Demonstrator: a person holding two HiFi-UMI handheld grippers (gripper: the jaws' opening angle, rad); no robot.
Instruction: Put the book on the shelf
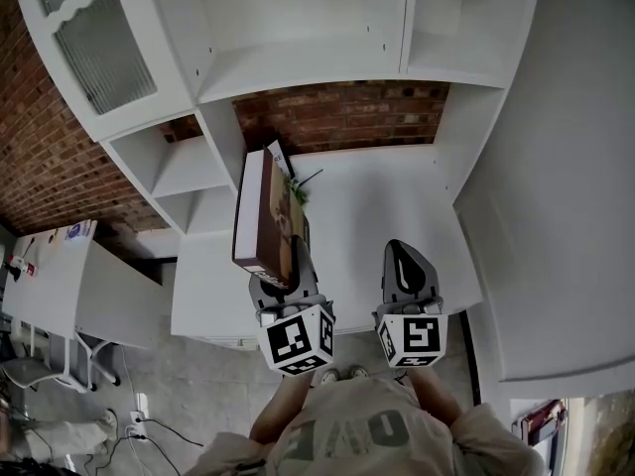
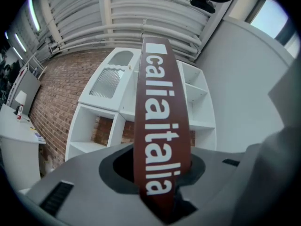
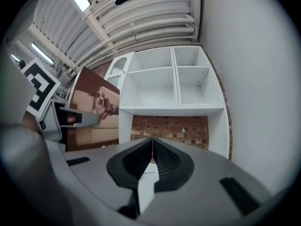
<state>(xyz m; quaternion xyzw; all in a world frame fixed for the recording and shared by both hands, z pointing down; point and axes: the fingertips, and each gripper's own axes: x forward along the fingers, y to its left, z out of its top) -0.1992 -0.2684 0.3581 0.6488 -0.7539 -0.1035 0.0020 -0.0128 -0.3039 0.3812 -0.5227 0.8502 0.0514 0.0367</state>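
A brown book [image 1: 270,214] with a photo cover stands upright, its lower end clamped in my left gripper [image 1: 283,278]. In the left gripper view its brown spine [image 2: 161,126] with white letters rises straight up from between the jaws. The right gripper view shows the book's cover [image 3: 94,108] at its left. My right gripper [image 1: 408,266] hovers beside it over the white desk [image 1: 387,216], jaws pressed together with nothing in them [image 3: 151,150]. The white shelf unit [image 1: 327,38] stands ahead with its compartments bare.
A brick wall [image 1: 342,115] shows behind the shelf's lower opening. Small side cubbies [image 1: 179,172] sit at the left, with a frosted cabinet door [image 1: 99,53] above them. A white wall panel [image 1: 566,186] closes the right side. A low table [image 1: 69,286] stands at far left.
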